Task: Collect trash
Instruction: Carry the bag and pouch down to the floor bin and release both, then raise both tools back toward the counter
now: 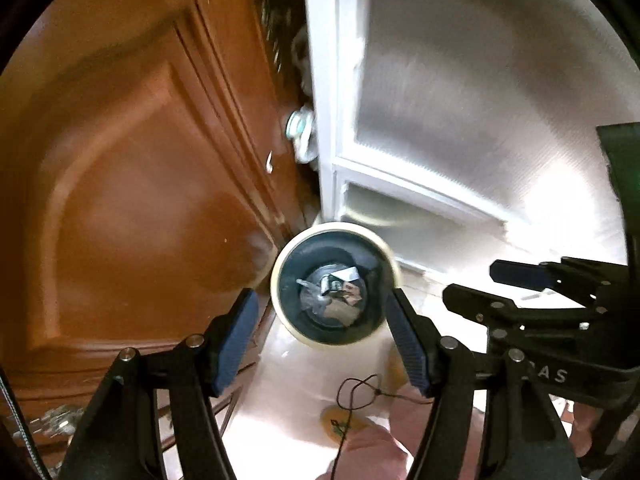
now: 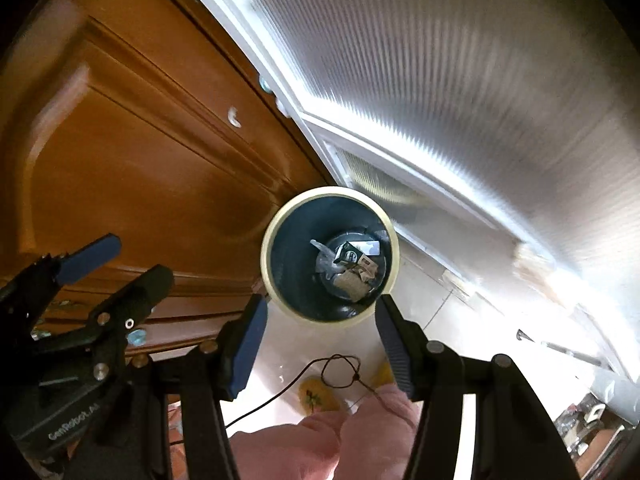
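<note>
Both grippers over trash bin (image 1: 280,280), pointing steeply down. L gripper (image 1: 320,336) jaws wide, nothing btwn pads. R gripper (image 2: 318,340) same, wide & empty. Trash (image 2: 352,268) (wrappers, paper scraps) at bin bottom. Bin on floor btwn wooden door (image 1: 140,180) & white frosted panel (image 1: 460,100).

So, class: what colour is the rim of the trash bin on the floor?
Cream, around a dark blue-grey inside: the trash bin rim shows best in the right wrist view.

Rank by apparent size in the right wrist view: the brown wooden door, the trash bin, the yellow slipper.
1. Brown wooden door, largest by far.
2. Trash bin, looking down into its cream rim.
3. Yellow slipper, smallest, though a pink-clad leg partly hides it, so its full size is unsure.
</note>
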Available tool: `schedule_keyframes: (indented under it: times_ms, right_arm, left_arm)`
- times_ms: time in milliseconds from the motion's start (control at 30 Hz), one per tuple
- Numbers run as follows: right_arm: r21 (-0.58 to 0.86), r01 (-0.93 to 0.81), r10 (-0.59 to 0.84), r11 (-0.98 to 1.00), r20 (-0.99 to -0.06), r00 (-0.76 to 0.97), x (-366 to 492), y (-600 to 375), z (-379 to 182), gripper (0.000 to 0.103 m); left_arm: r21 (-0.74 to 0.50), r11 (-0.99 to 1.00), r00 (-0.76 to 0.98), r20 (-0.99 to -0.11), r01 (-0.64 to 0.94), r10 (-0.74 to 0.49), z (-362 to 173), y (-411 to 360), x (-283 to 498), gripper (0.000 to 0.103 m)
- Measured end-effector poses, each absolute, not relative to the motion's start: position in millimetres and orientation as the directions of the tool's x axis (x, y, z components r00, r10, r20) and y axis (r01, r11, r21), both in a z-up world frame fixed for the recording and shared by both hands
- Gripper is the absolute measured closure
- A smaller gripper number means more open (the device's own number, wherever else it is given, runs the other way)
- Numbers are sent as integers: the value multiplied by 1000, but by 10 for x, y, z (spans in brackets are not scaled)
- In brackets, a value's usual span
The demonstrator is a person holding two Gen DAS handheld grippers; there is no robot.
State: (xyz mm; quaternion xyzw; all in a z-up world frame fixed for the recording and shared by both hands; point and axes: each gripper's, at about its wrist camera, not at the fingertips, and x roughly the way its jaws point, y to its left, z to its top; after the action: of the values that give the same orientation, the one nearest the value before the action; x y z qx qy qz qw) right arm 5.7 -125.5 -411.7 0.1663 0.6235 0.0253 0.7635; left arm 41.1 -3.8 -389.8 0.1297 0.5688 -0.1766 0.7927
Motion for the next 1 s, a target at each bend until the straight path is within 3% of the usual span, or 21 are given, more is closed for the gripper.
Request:
schedule_keyframes:
  times_ms: [533,733,1000]
  right_arm:
    - [250,189,152,949,-895,420,-262,-1206,-1839,46]
    - [228,170,104,959,-837,537,-347,-1094,-1109,46]
    - [191,165,41,968,-764,644,-440,-946,-576,46]
  left_arm:
    - [-42,802,418,-837,596,-353,-1493,112,107,40]
    - [35,789,534,-755,613,-381,-881,247,28,40]
    - [37,782,573,-702,622,-423,-395,368,47,40]
